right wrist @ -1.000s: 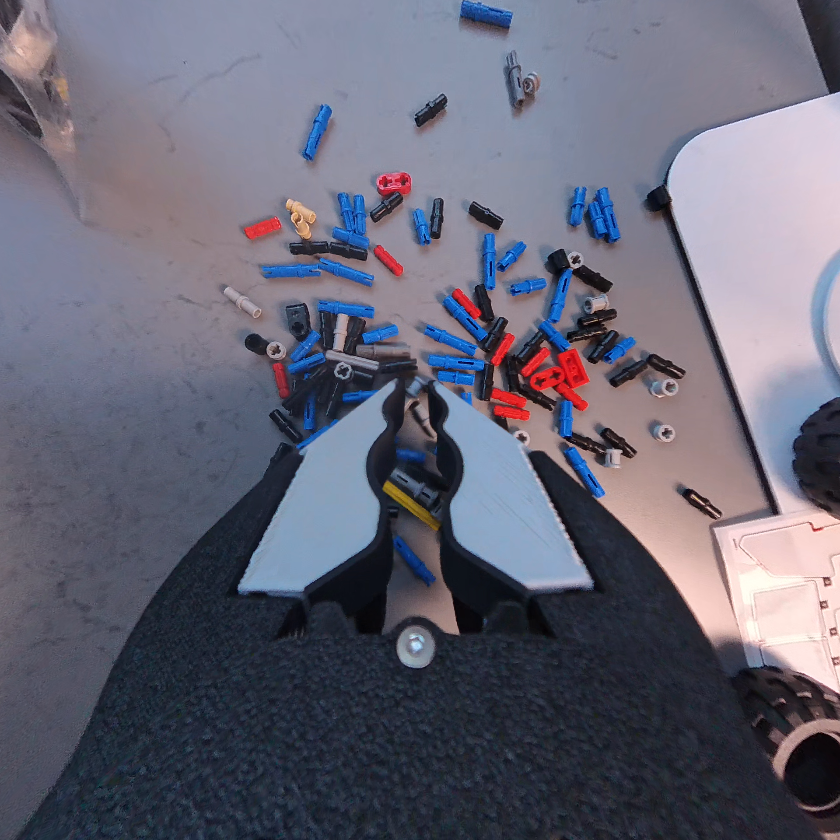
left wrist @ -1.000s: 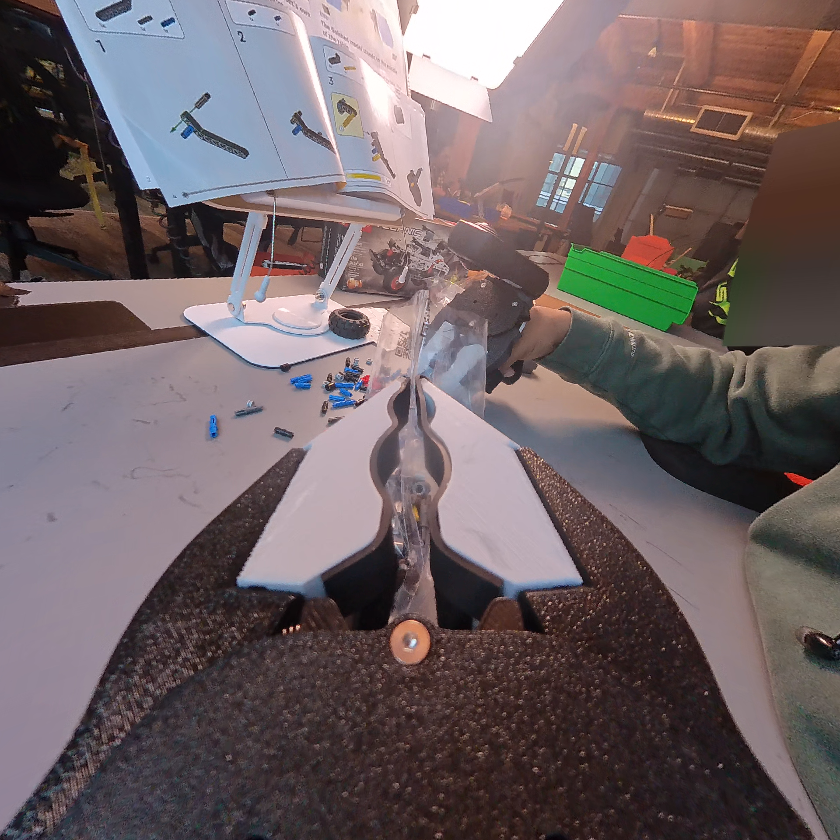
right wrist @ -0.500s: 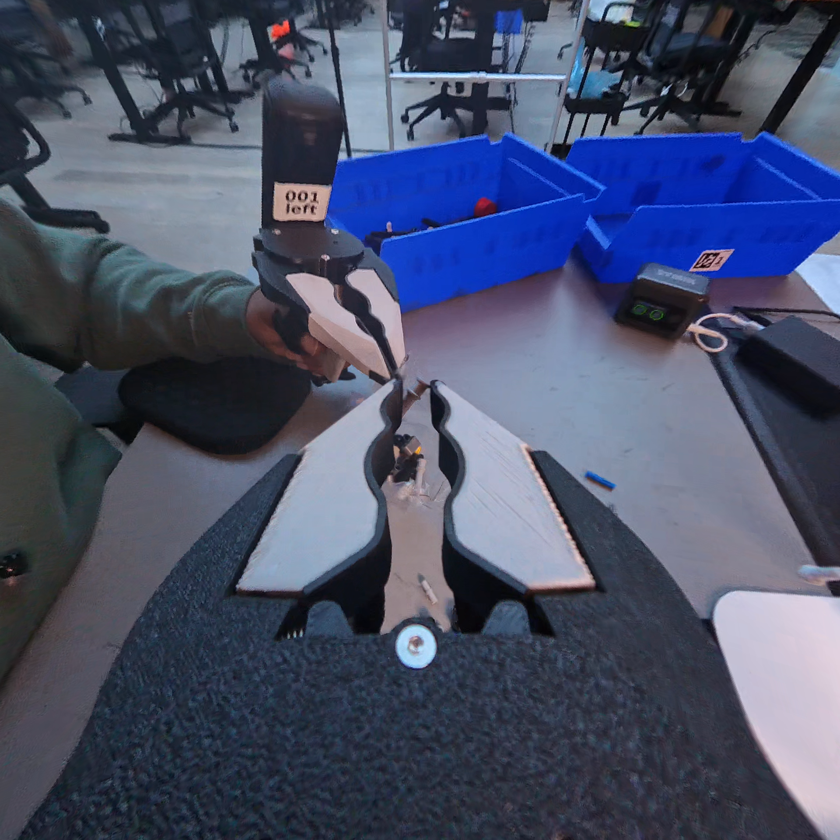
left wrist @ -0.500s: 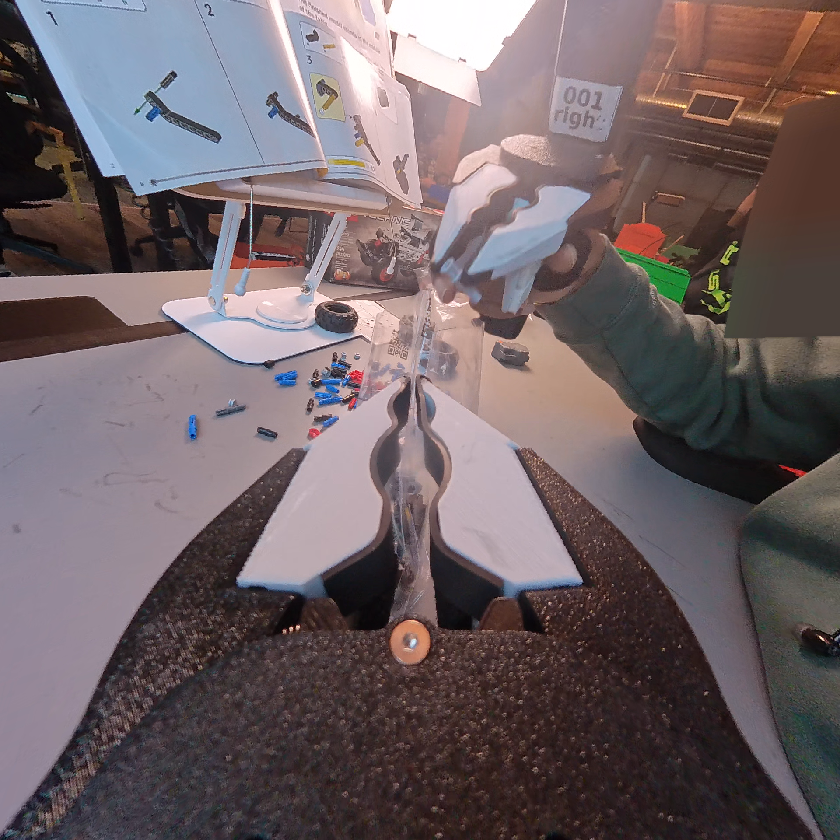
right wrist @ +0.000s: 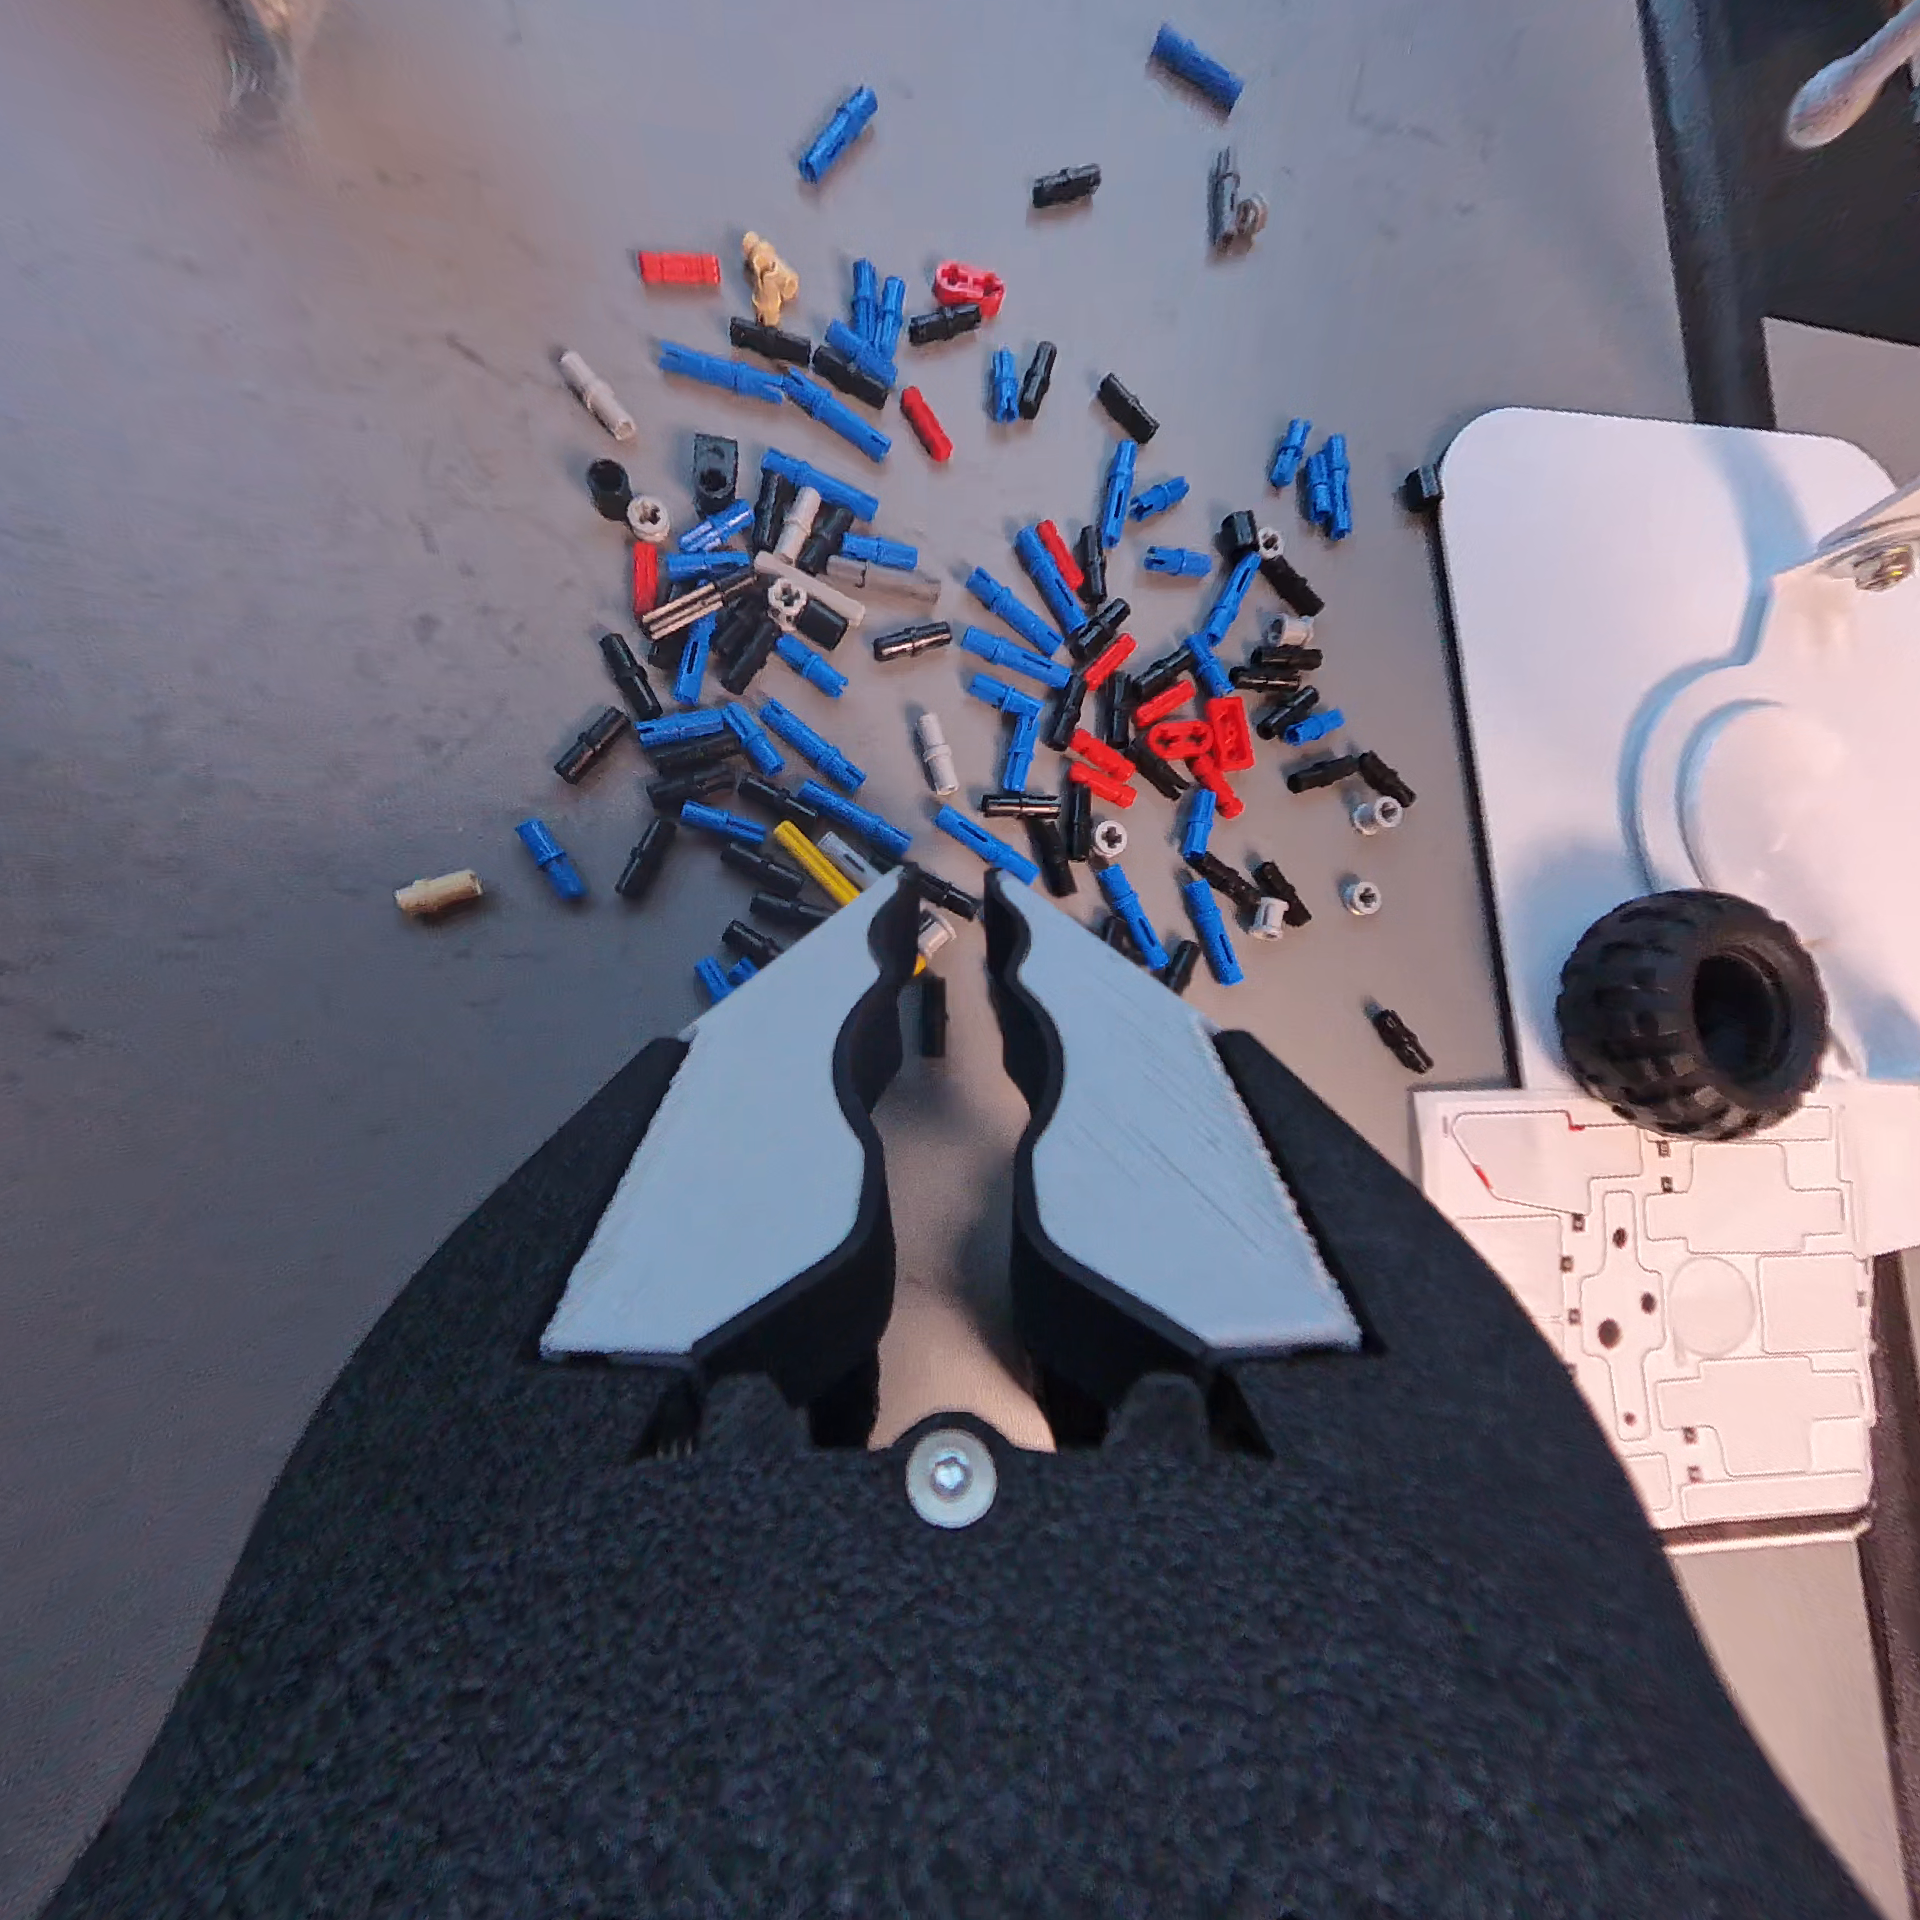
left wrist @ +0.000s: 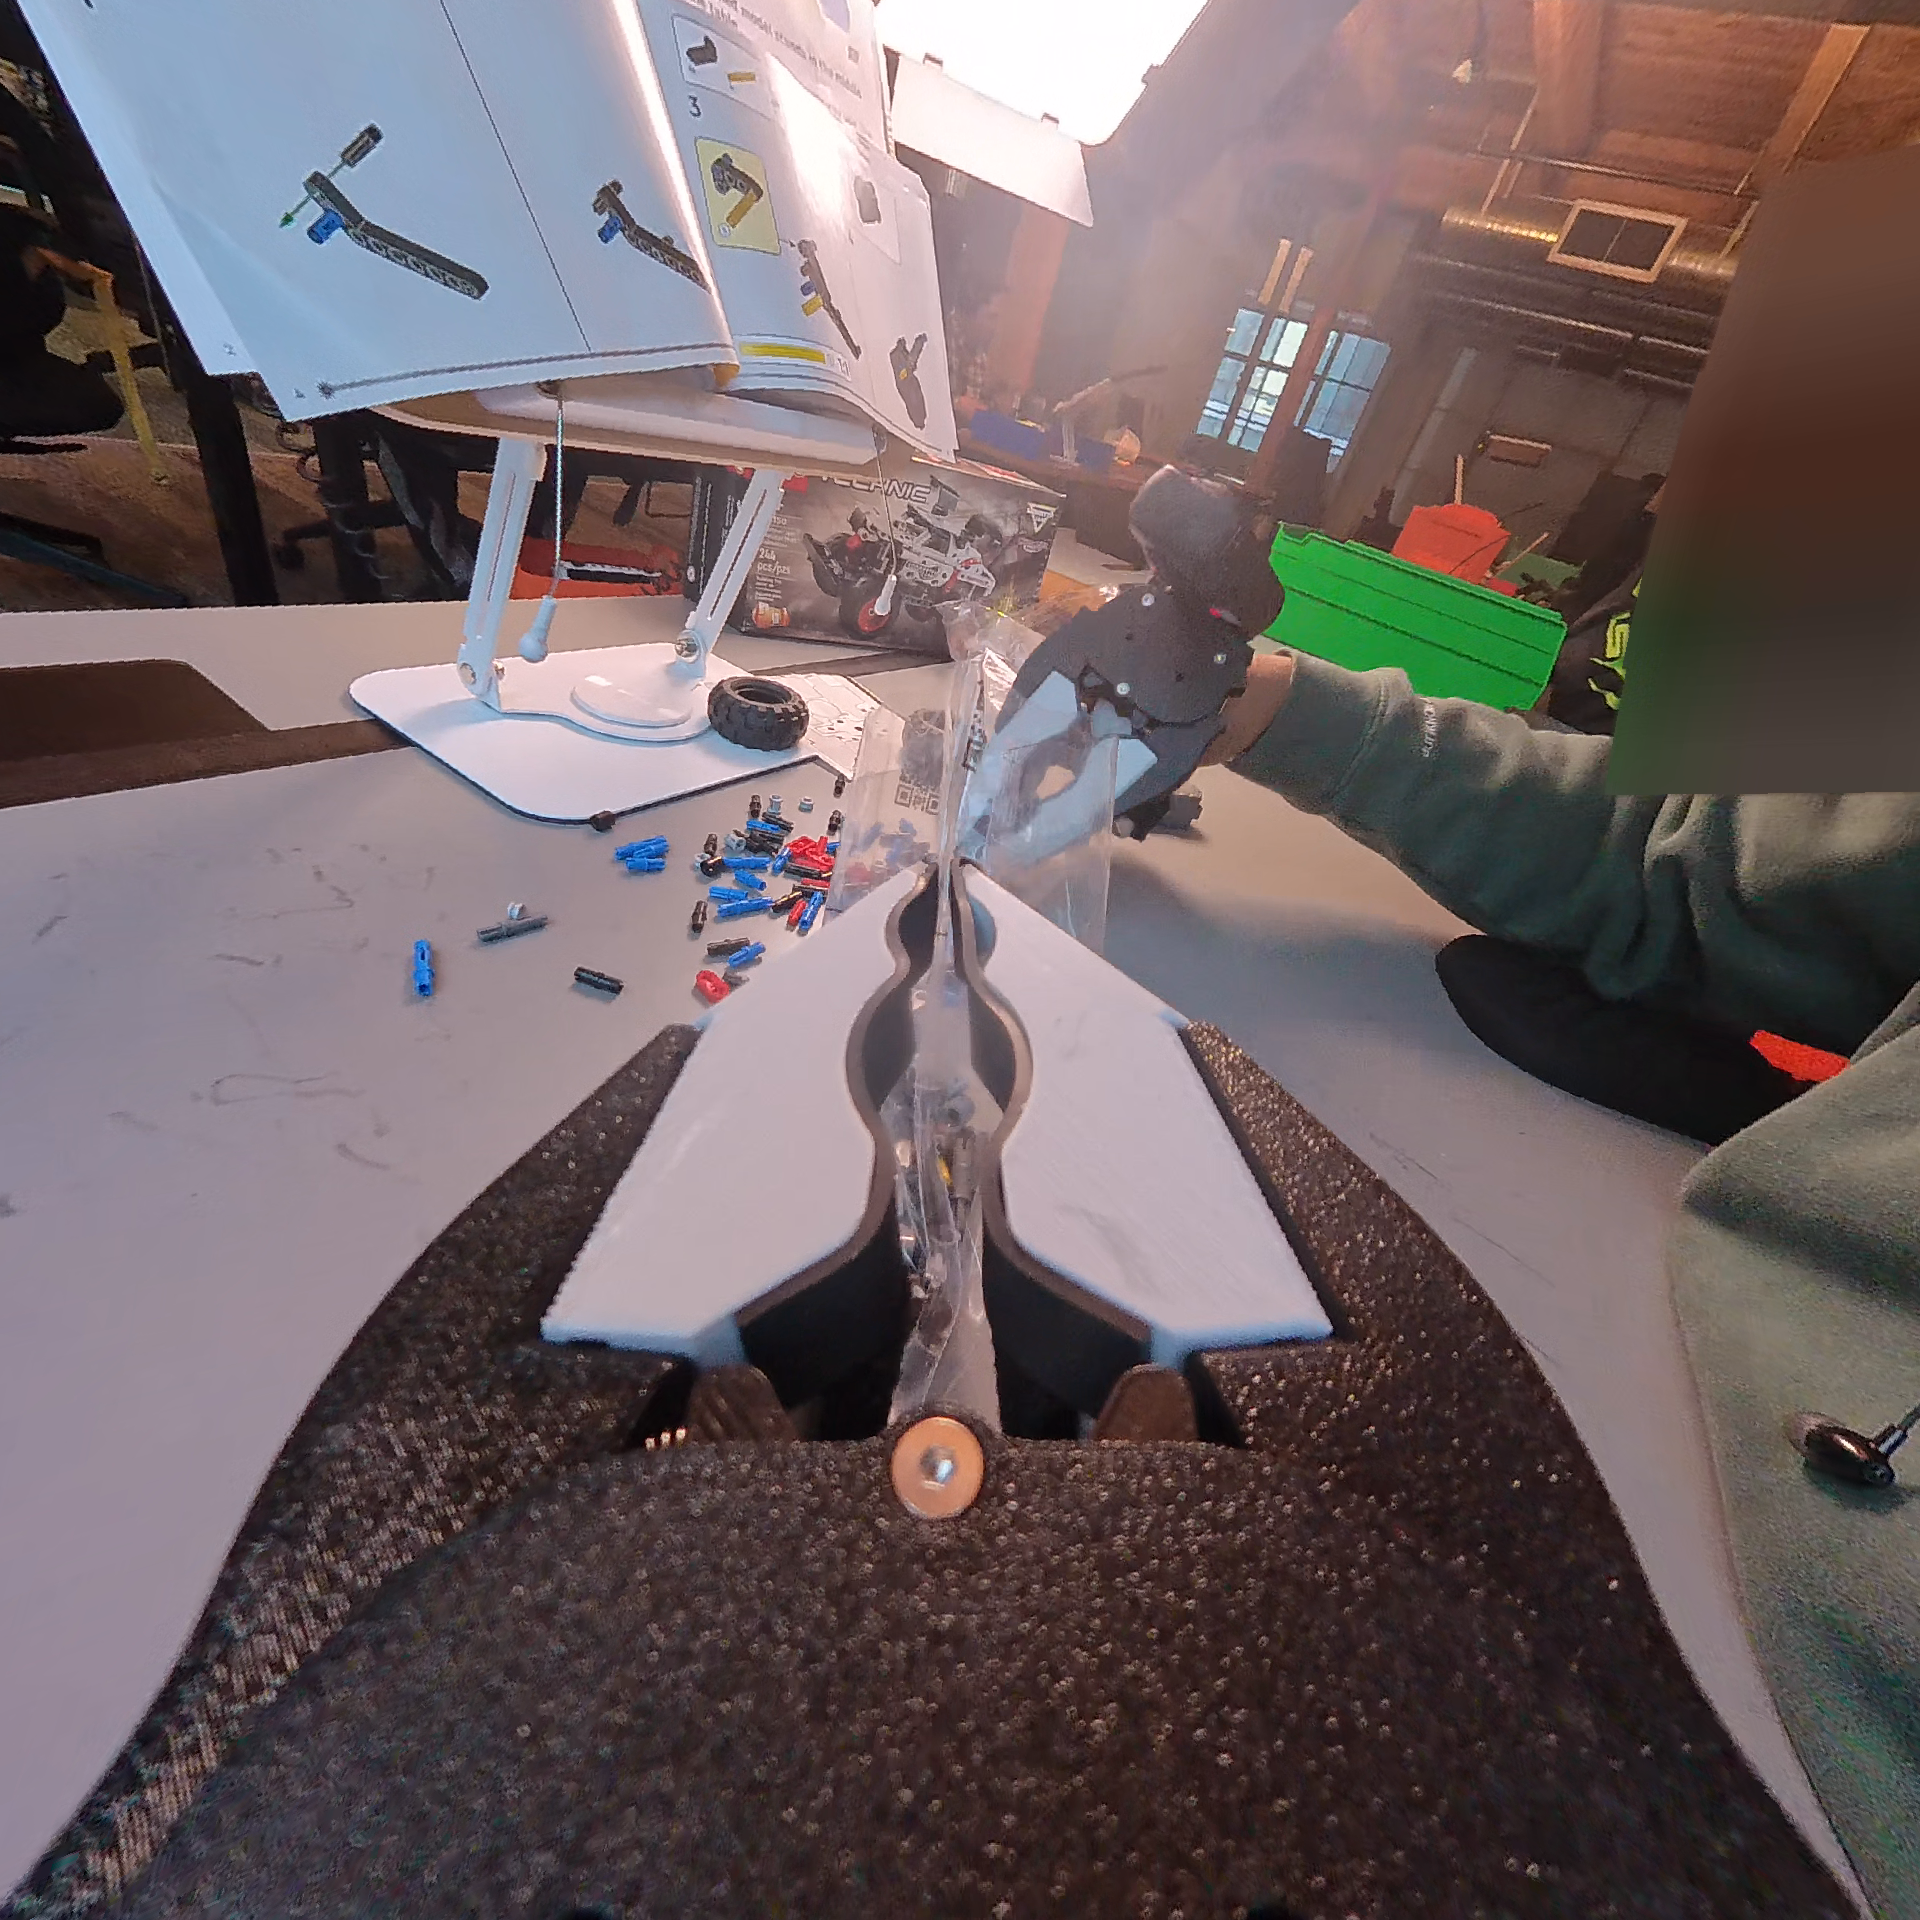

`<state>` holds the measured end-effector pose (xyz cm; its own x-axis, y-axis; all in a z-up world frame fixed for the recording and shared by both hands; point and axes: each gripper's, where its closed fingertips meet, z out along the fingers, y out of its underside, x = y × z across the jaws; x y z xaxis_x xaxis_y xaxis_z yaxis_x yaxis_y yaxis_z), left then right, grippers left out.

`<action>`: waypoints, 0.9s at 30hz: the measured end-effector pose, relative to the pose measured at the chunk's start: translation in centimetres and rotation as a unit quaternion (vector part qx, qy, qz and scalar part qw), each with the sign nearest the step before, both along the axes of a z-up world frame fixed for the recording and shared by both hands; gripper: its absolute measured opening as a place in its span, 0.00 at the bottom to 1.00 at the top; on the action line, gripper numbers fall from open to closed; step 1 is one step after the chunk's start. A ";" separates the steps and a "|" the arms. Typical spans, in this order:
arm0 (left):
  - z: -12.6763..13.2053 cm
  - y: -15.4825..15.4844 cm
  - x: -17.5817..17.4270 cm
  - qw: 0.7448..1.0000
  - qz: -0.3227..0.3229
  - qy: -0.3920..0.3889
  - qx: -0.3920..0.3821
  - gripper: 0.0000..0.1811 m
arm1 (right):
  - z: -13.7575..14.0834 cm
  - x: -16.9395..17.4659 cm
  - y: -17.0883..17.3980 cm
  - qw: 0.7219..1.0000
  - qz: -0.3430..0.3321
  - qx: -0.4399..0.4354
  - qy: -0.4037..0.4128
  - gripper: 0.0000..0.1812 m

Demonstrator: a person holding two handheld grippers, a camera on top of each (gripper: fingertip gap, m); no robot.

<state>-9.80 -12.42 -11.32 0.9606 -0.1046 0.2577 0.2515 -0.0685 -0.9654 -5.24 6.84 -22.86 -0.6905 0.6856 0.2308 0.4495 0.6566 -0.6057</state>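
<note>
So the left gripper (left wrist: 943, 883) has its jaws clenched on a clear plastic bag (left wrist: 1034, 821). The film runs straight down the slot between them, with a few small parts left in the bag further back, and the rest of it stands up past the tips.

The right gripper (right wrist: 951, 891) points down at the desk (right wrist: 260, 623), jaws released with a narrow gap and nothing in them. Just ahead of its tips and fanning out forward is the pile of small pins (right wrist: 935, 623) in blue, black, red and grey, lying at all angles. A yellow axle (right wrist: 816, 860) sits right at the left tip, slanting in toward the gap. The right gripper is clearly the nearer one.

Off to the right are a black tyre (right wrist: 1688, 1013), a sticker sheet (right wrist: 1683, 1309) and a white stand base (right wrist: 1558, 623).
</note>
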 end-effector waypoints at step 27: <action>0.1 -0.3 -0.3 1.000 0.003 -0.004 0.002 0.01 | -1.2 2.0 -1.4 0.988 0.081 -0.032 -0.124 0.08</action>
